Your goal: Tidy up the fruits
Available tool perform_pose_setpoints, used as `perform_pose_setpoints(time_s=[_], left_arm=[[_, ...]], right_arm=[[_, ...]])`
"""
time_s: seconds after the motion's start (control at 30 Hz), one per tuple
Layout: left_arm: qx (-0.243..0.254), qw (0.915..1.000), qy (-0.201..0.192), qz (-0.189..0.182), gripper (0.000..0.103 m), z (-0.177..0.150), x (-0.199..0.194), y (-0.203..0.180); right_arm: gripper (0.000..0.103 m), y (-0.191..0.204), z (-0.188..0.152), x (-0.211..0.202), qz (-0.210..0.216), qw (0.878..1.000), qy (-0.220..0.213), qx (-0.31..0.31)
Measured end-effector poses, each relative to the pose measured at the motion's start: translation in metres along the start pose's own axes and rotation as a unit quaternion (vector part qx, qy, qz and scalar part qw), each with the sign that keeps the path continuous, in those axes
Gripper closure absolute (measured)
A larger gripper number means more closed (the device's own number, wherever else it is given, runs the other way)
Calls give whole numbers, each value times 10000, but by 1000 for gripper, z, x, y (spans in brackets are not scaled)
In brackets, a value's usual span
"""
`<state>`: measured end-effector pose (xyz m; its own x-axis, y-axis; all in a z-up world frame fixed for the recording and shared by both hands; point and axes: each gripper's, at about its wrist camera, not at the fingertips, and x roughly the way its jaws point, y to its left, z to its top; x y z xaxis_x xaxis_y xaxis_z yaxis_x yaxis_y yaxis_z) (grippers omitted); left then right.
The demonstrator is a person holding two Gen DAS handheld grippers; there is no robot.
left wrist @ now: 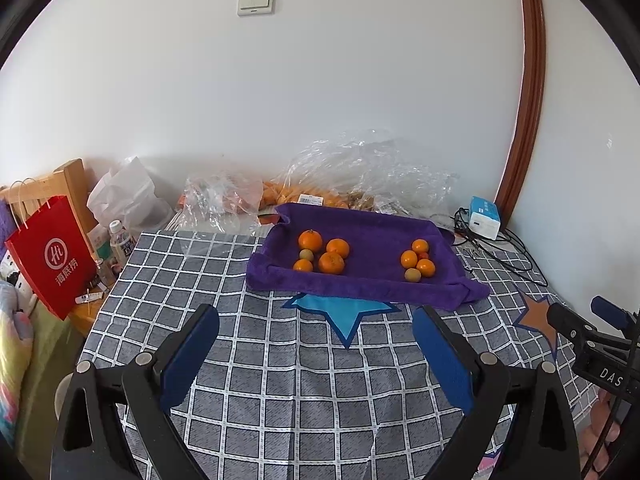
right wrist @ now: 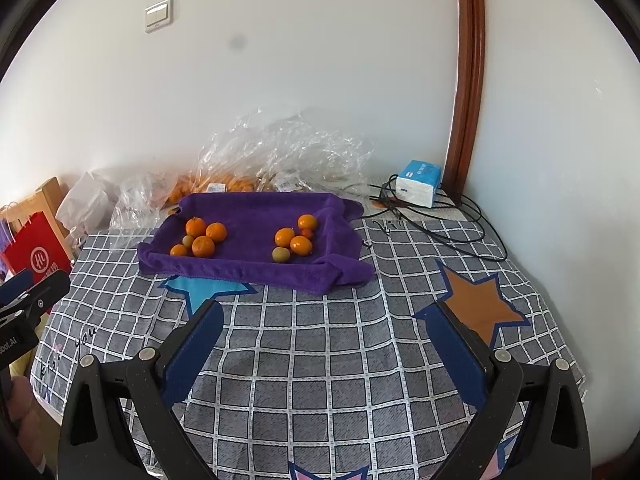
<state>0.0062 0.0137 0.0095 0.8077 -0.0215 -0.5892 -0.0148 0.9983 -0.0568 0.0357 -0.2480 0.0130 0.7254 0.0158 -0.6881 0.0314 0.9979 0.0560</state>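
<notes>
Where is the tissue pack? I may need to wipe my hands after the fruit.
The tissue pack sits at the table's far right corner, beside the black cables, right of the purple towel.

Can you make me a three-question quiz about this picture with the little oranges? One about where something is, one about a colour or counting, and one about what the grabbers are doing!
1. Where do the fruits lie?
A. on the purple towel
B. in the red bag
C. on the blue box

2. How many clusters do the fruits form?
A. one
B. two
C. four

3. How do the left gripper and right gripper stand?
A. both shut on fruit
B. one open, one shut
C. both open and empty

Answers:
1 A: all loose fruit rests on the purple towel.
2 B: one group left, one right, bare towel between.
3 C: each gripper's fingers are spread wide over the checked cloth.
</notes>
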Motion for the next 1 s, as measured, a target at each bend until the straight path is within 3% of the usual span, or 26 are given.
perform_pose_setpoints(time_s=[1.0], left_arm=[[22, 9999, 29, -108, 5, -3, -1, -1]], right_arm=[[3, 6, -1, -3, 14, 10000, -10, -10]])
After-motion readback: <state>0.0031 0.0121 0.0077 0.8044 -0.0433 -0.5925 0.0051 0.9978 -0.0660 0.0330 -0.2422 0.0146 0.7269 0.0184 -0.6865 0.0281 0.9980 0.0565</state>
